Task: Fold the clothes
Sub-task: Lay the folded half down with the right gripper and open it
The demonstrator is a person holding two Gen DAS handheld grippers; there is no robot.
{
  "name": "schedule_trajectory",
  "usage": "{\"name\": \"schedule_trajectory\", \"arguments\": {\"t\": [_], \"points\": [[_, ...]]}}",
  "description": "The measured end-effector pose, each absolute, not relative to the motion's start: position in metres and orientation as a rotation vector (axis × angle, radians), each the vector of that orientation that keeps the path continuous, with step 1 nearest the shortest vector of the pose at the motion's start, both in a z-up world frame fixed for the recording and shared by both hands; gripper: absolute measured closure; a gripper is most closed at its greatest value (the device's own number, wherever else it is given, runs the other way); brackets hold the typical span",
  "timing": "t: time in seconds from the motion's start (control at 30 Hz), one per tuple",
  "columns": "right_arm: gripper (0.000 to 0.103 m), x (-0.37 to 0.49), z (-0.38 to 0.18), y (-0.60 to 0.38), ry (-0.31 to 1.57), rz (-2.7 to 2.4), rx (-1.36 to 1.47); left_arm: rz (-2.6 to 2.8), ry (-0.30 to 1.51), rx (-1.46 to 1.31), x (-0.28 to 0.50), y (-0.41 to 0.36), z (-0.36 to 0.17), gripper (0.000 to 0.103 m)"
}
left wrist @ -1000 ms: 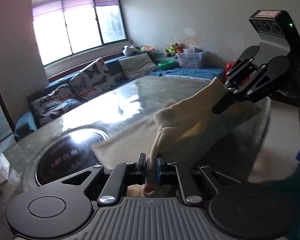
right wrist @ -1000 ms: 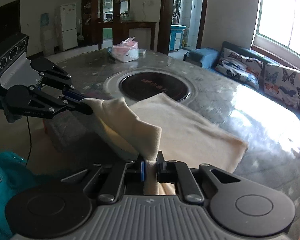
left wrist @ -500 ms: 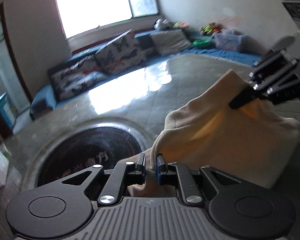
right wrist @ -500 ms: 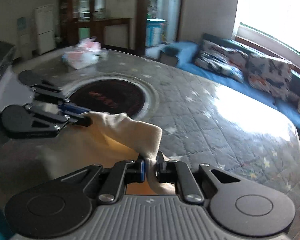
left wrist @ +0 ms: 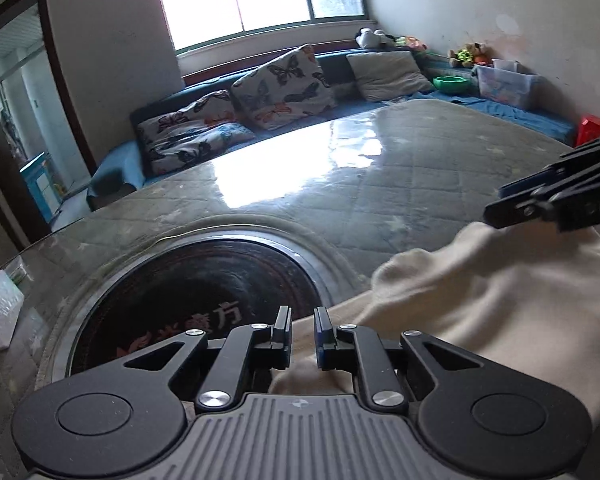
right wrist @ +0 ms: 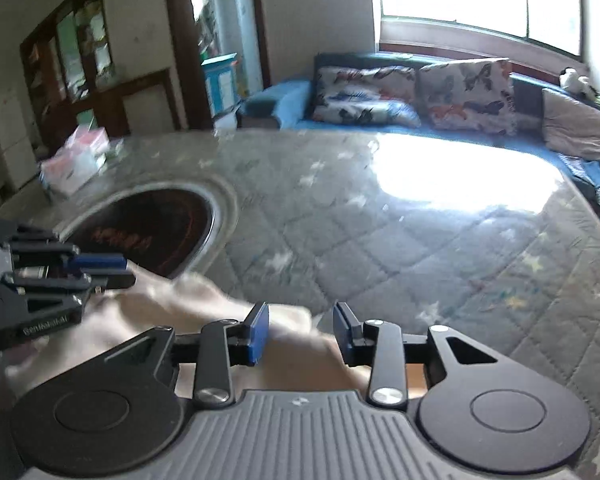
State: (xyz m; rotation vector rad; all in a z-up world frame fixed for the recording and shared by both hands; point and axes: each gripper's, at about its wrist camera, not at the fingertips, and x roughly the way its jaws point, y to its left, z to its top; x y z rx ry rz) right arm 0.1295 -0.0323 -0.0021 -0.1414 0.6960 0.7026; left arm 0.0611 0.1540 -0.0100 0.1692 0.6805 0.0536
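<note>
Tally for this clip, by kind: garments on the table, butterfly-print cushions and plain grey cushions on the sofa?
Cream garment: 1
Butterfly-print cushions: 3
Plain grey cushion: 1
Total: 5

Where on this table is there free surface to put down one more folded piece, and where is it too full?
Free: the quilted table cover between the cream garment and the sofa cushions, and its far end toward the plastic bin. Crowded: the near edge, where the garment lies under both hand-held grippers, and the corner beyond the round dark inset, where a tissue pack sits.
</note>
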Motion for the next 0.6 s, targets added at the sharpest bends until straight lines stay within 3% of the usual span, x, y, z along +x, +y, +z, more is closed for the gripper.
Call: {"name": "schedule_trajectory", "arguments": {"t": [0.27,0.6], "points": [[0.068,0.107,0.004,-0.024,0.688,0.772,-0.196,-0.057,0.636,0.117,0.047,0.132,0.014,0.089],[0.068,0.115,-0.013,-0.003,0.695,0.735,-0.207,-0.091,0.715,0.085,0.077,0.117,-0.01,0.088]]}}
